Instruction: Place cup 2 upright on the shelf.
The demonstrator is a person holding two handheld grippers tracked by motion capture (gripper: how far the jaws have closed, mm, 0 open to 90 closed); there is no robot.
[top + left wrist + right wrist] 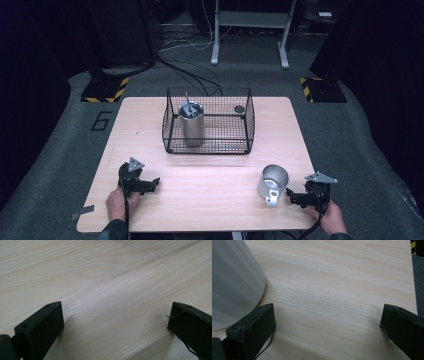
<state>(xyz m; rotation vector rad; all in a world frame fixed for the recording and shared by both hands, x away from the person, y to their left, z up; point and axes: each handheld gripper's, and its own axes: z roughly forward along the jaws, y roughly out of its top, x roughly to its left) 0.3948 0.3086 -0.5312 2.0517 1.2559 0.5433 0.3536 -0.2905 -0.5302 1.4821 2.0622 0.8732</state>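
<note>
The right hand-held gripper [296,196] rests low over the desk [210,175] at its near right corner, jaws spread wide and holding nothing. The mug [272,183] stands upright just beside it, handle turned toward the person; in the right gripper view the mug [233,285] sits right next to the left jaw, outside the gap, and I cannot tell whether they touch. The left hand-held gripper [150,184] lies near the desk's near left edge, jaws equally wide apart over bare wood [112,290], gripping nothing. Farther back, a wire basket [208,121] holds a steel tumbler [191,124].
</note>
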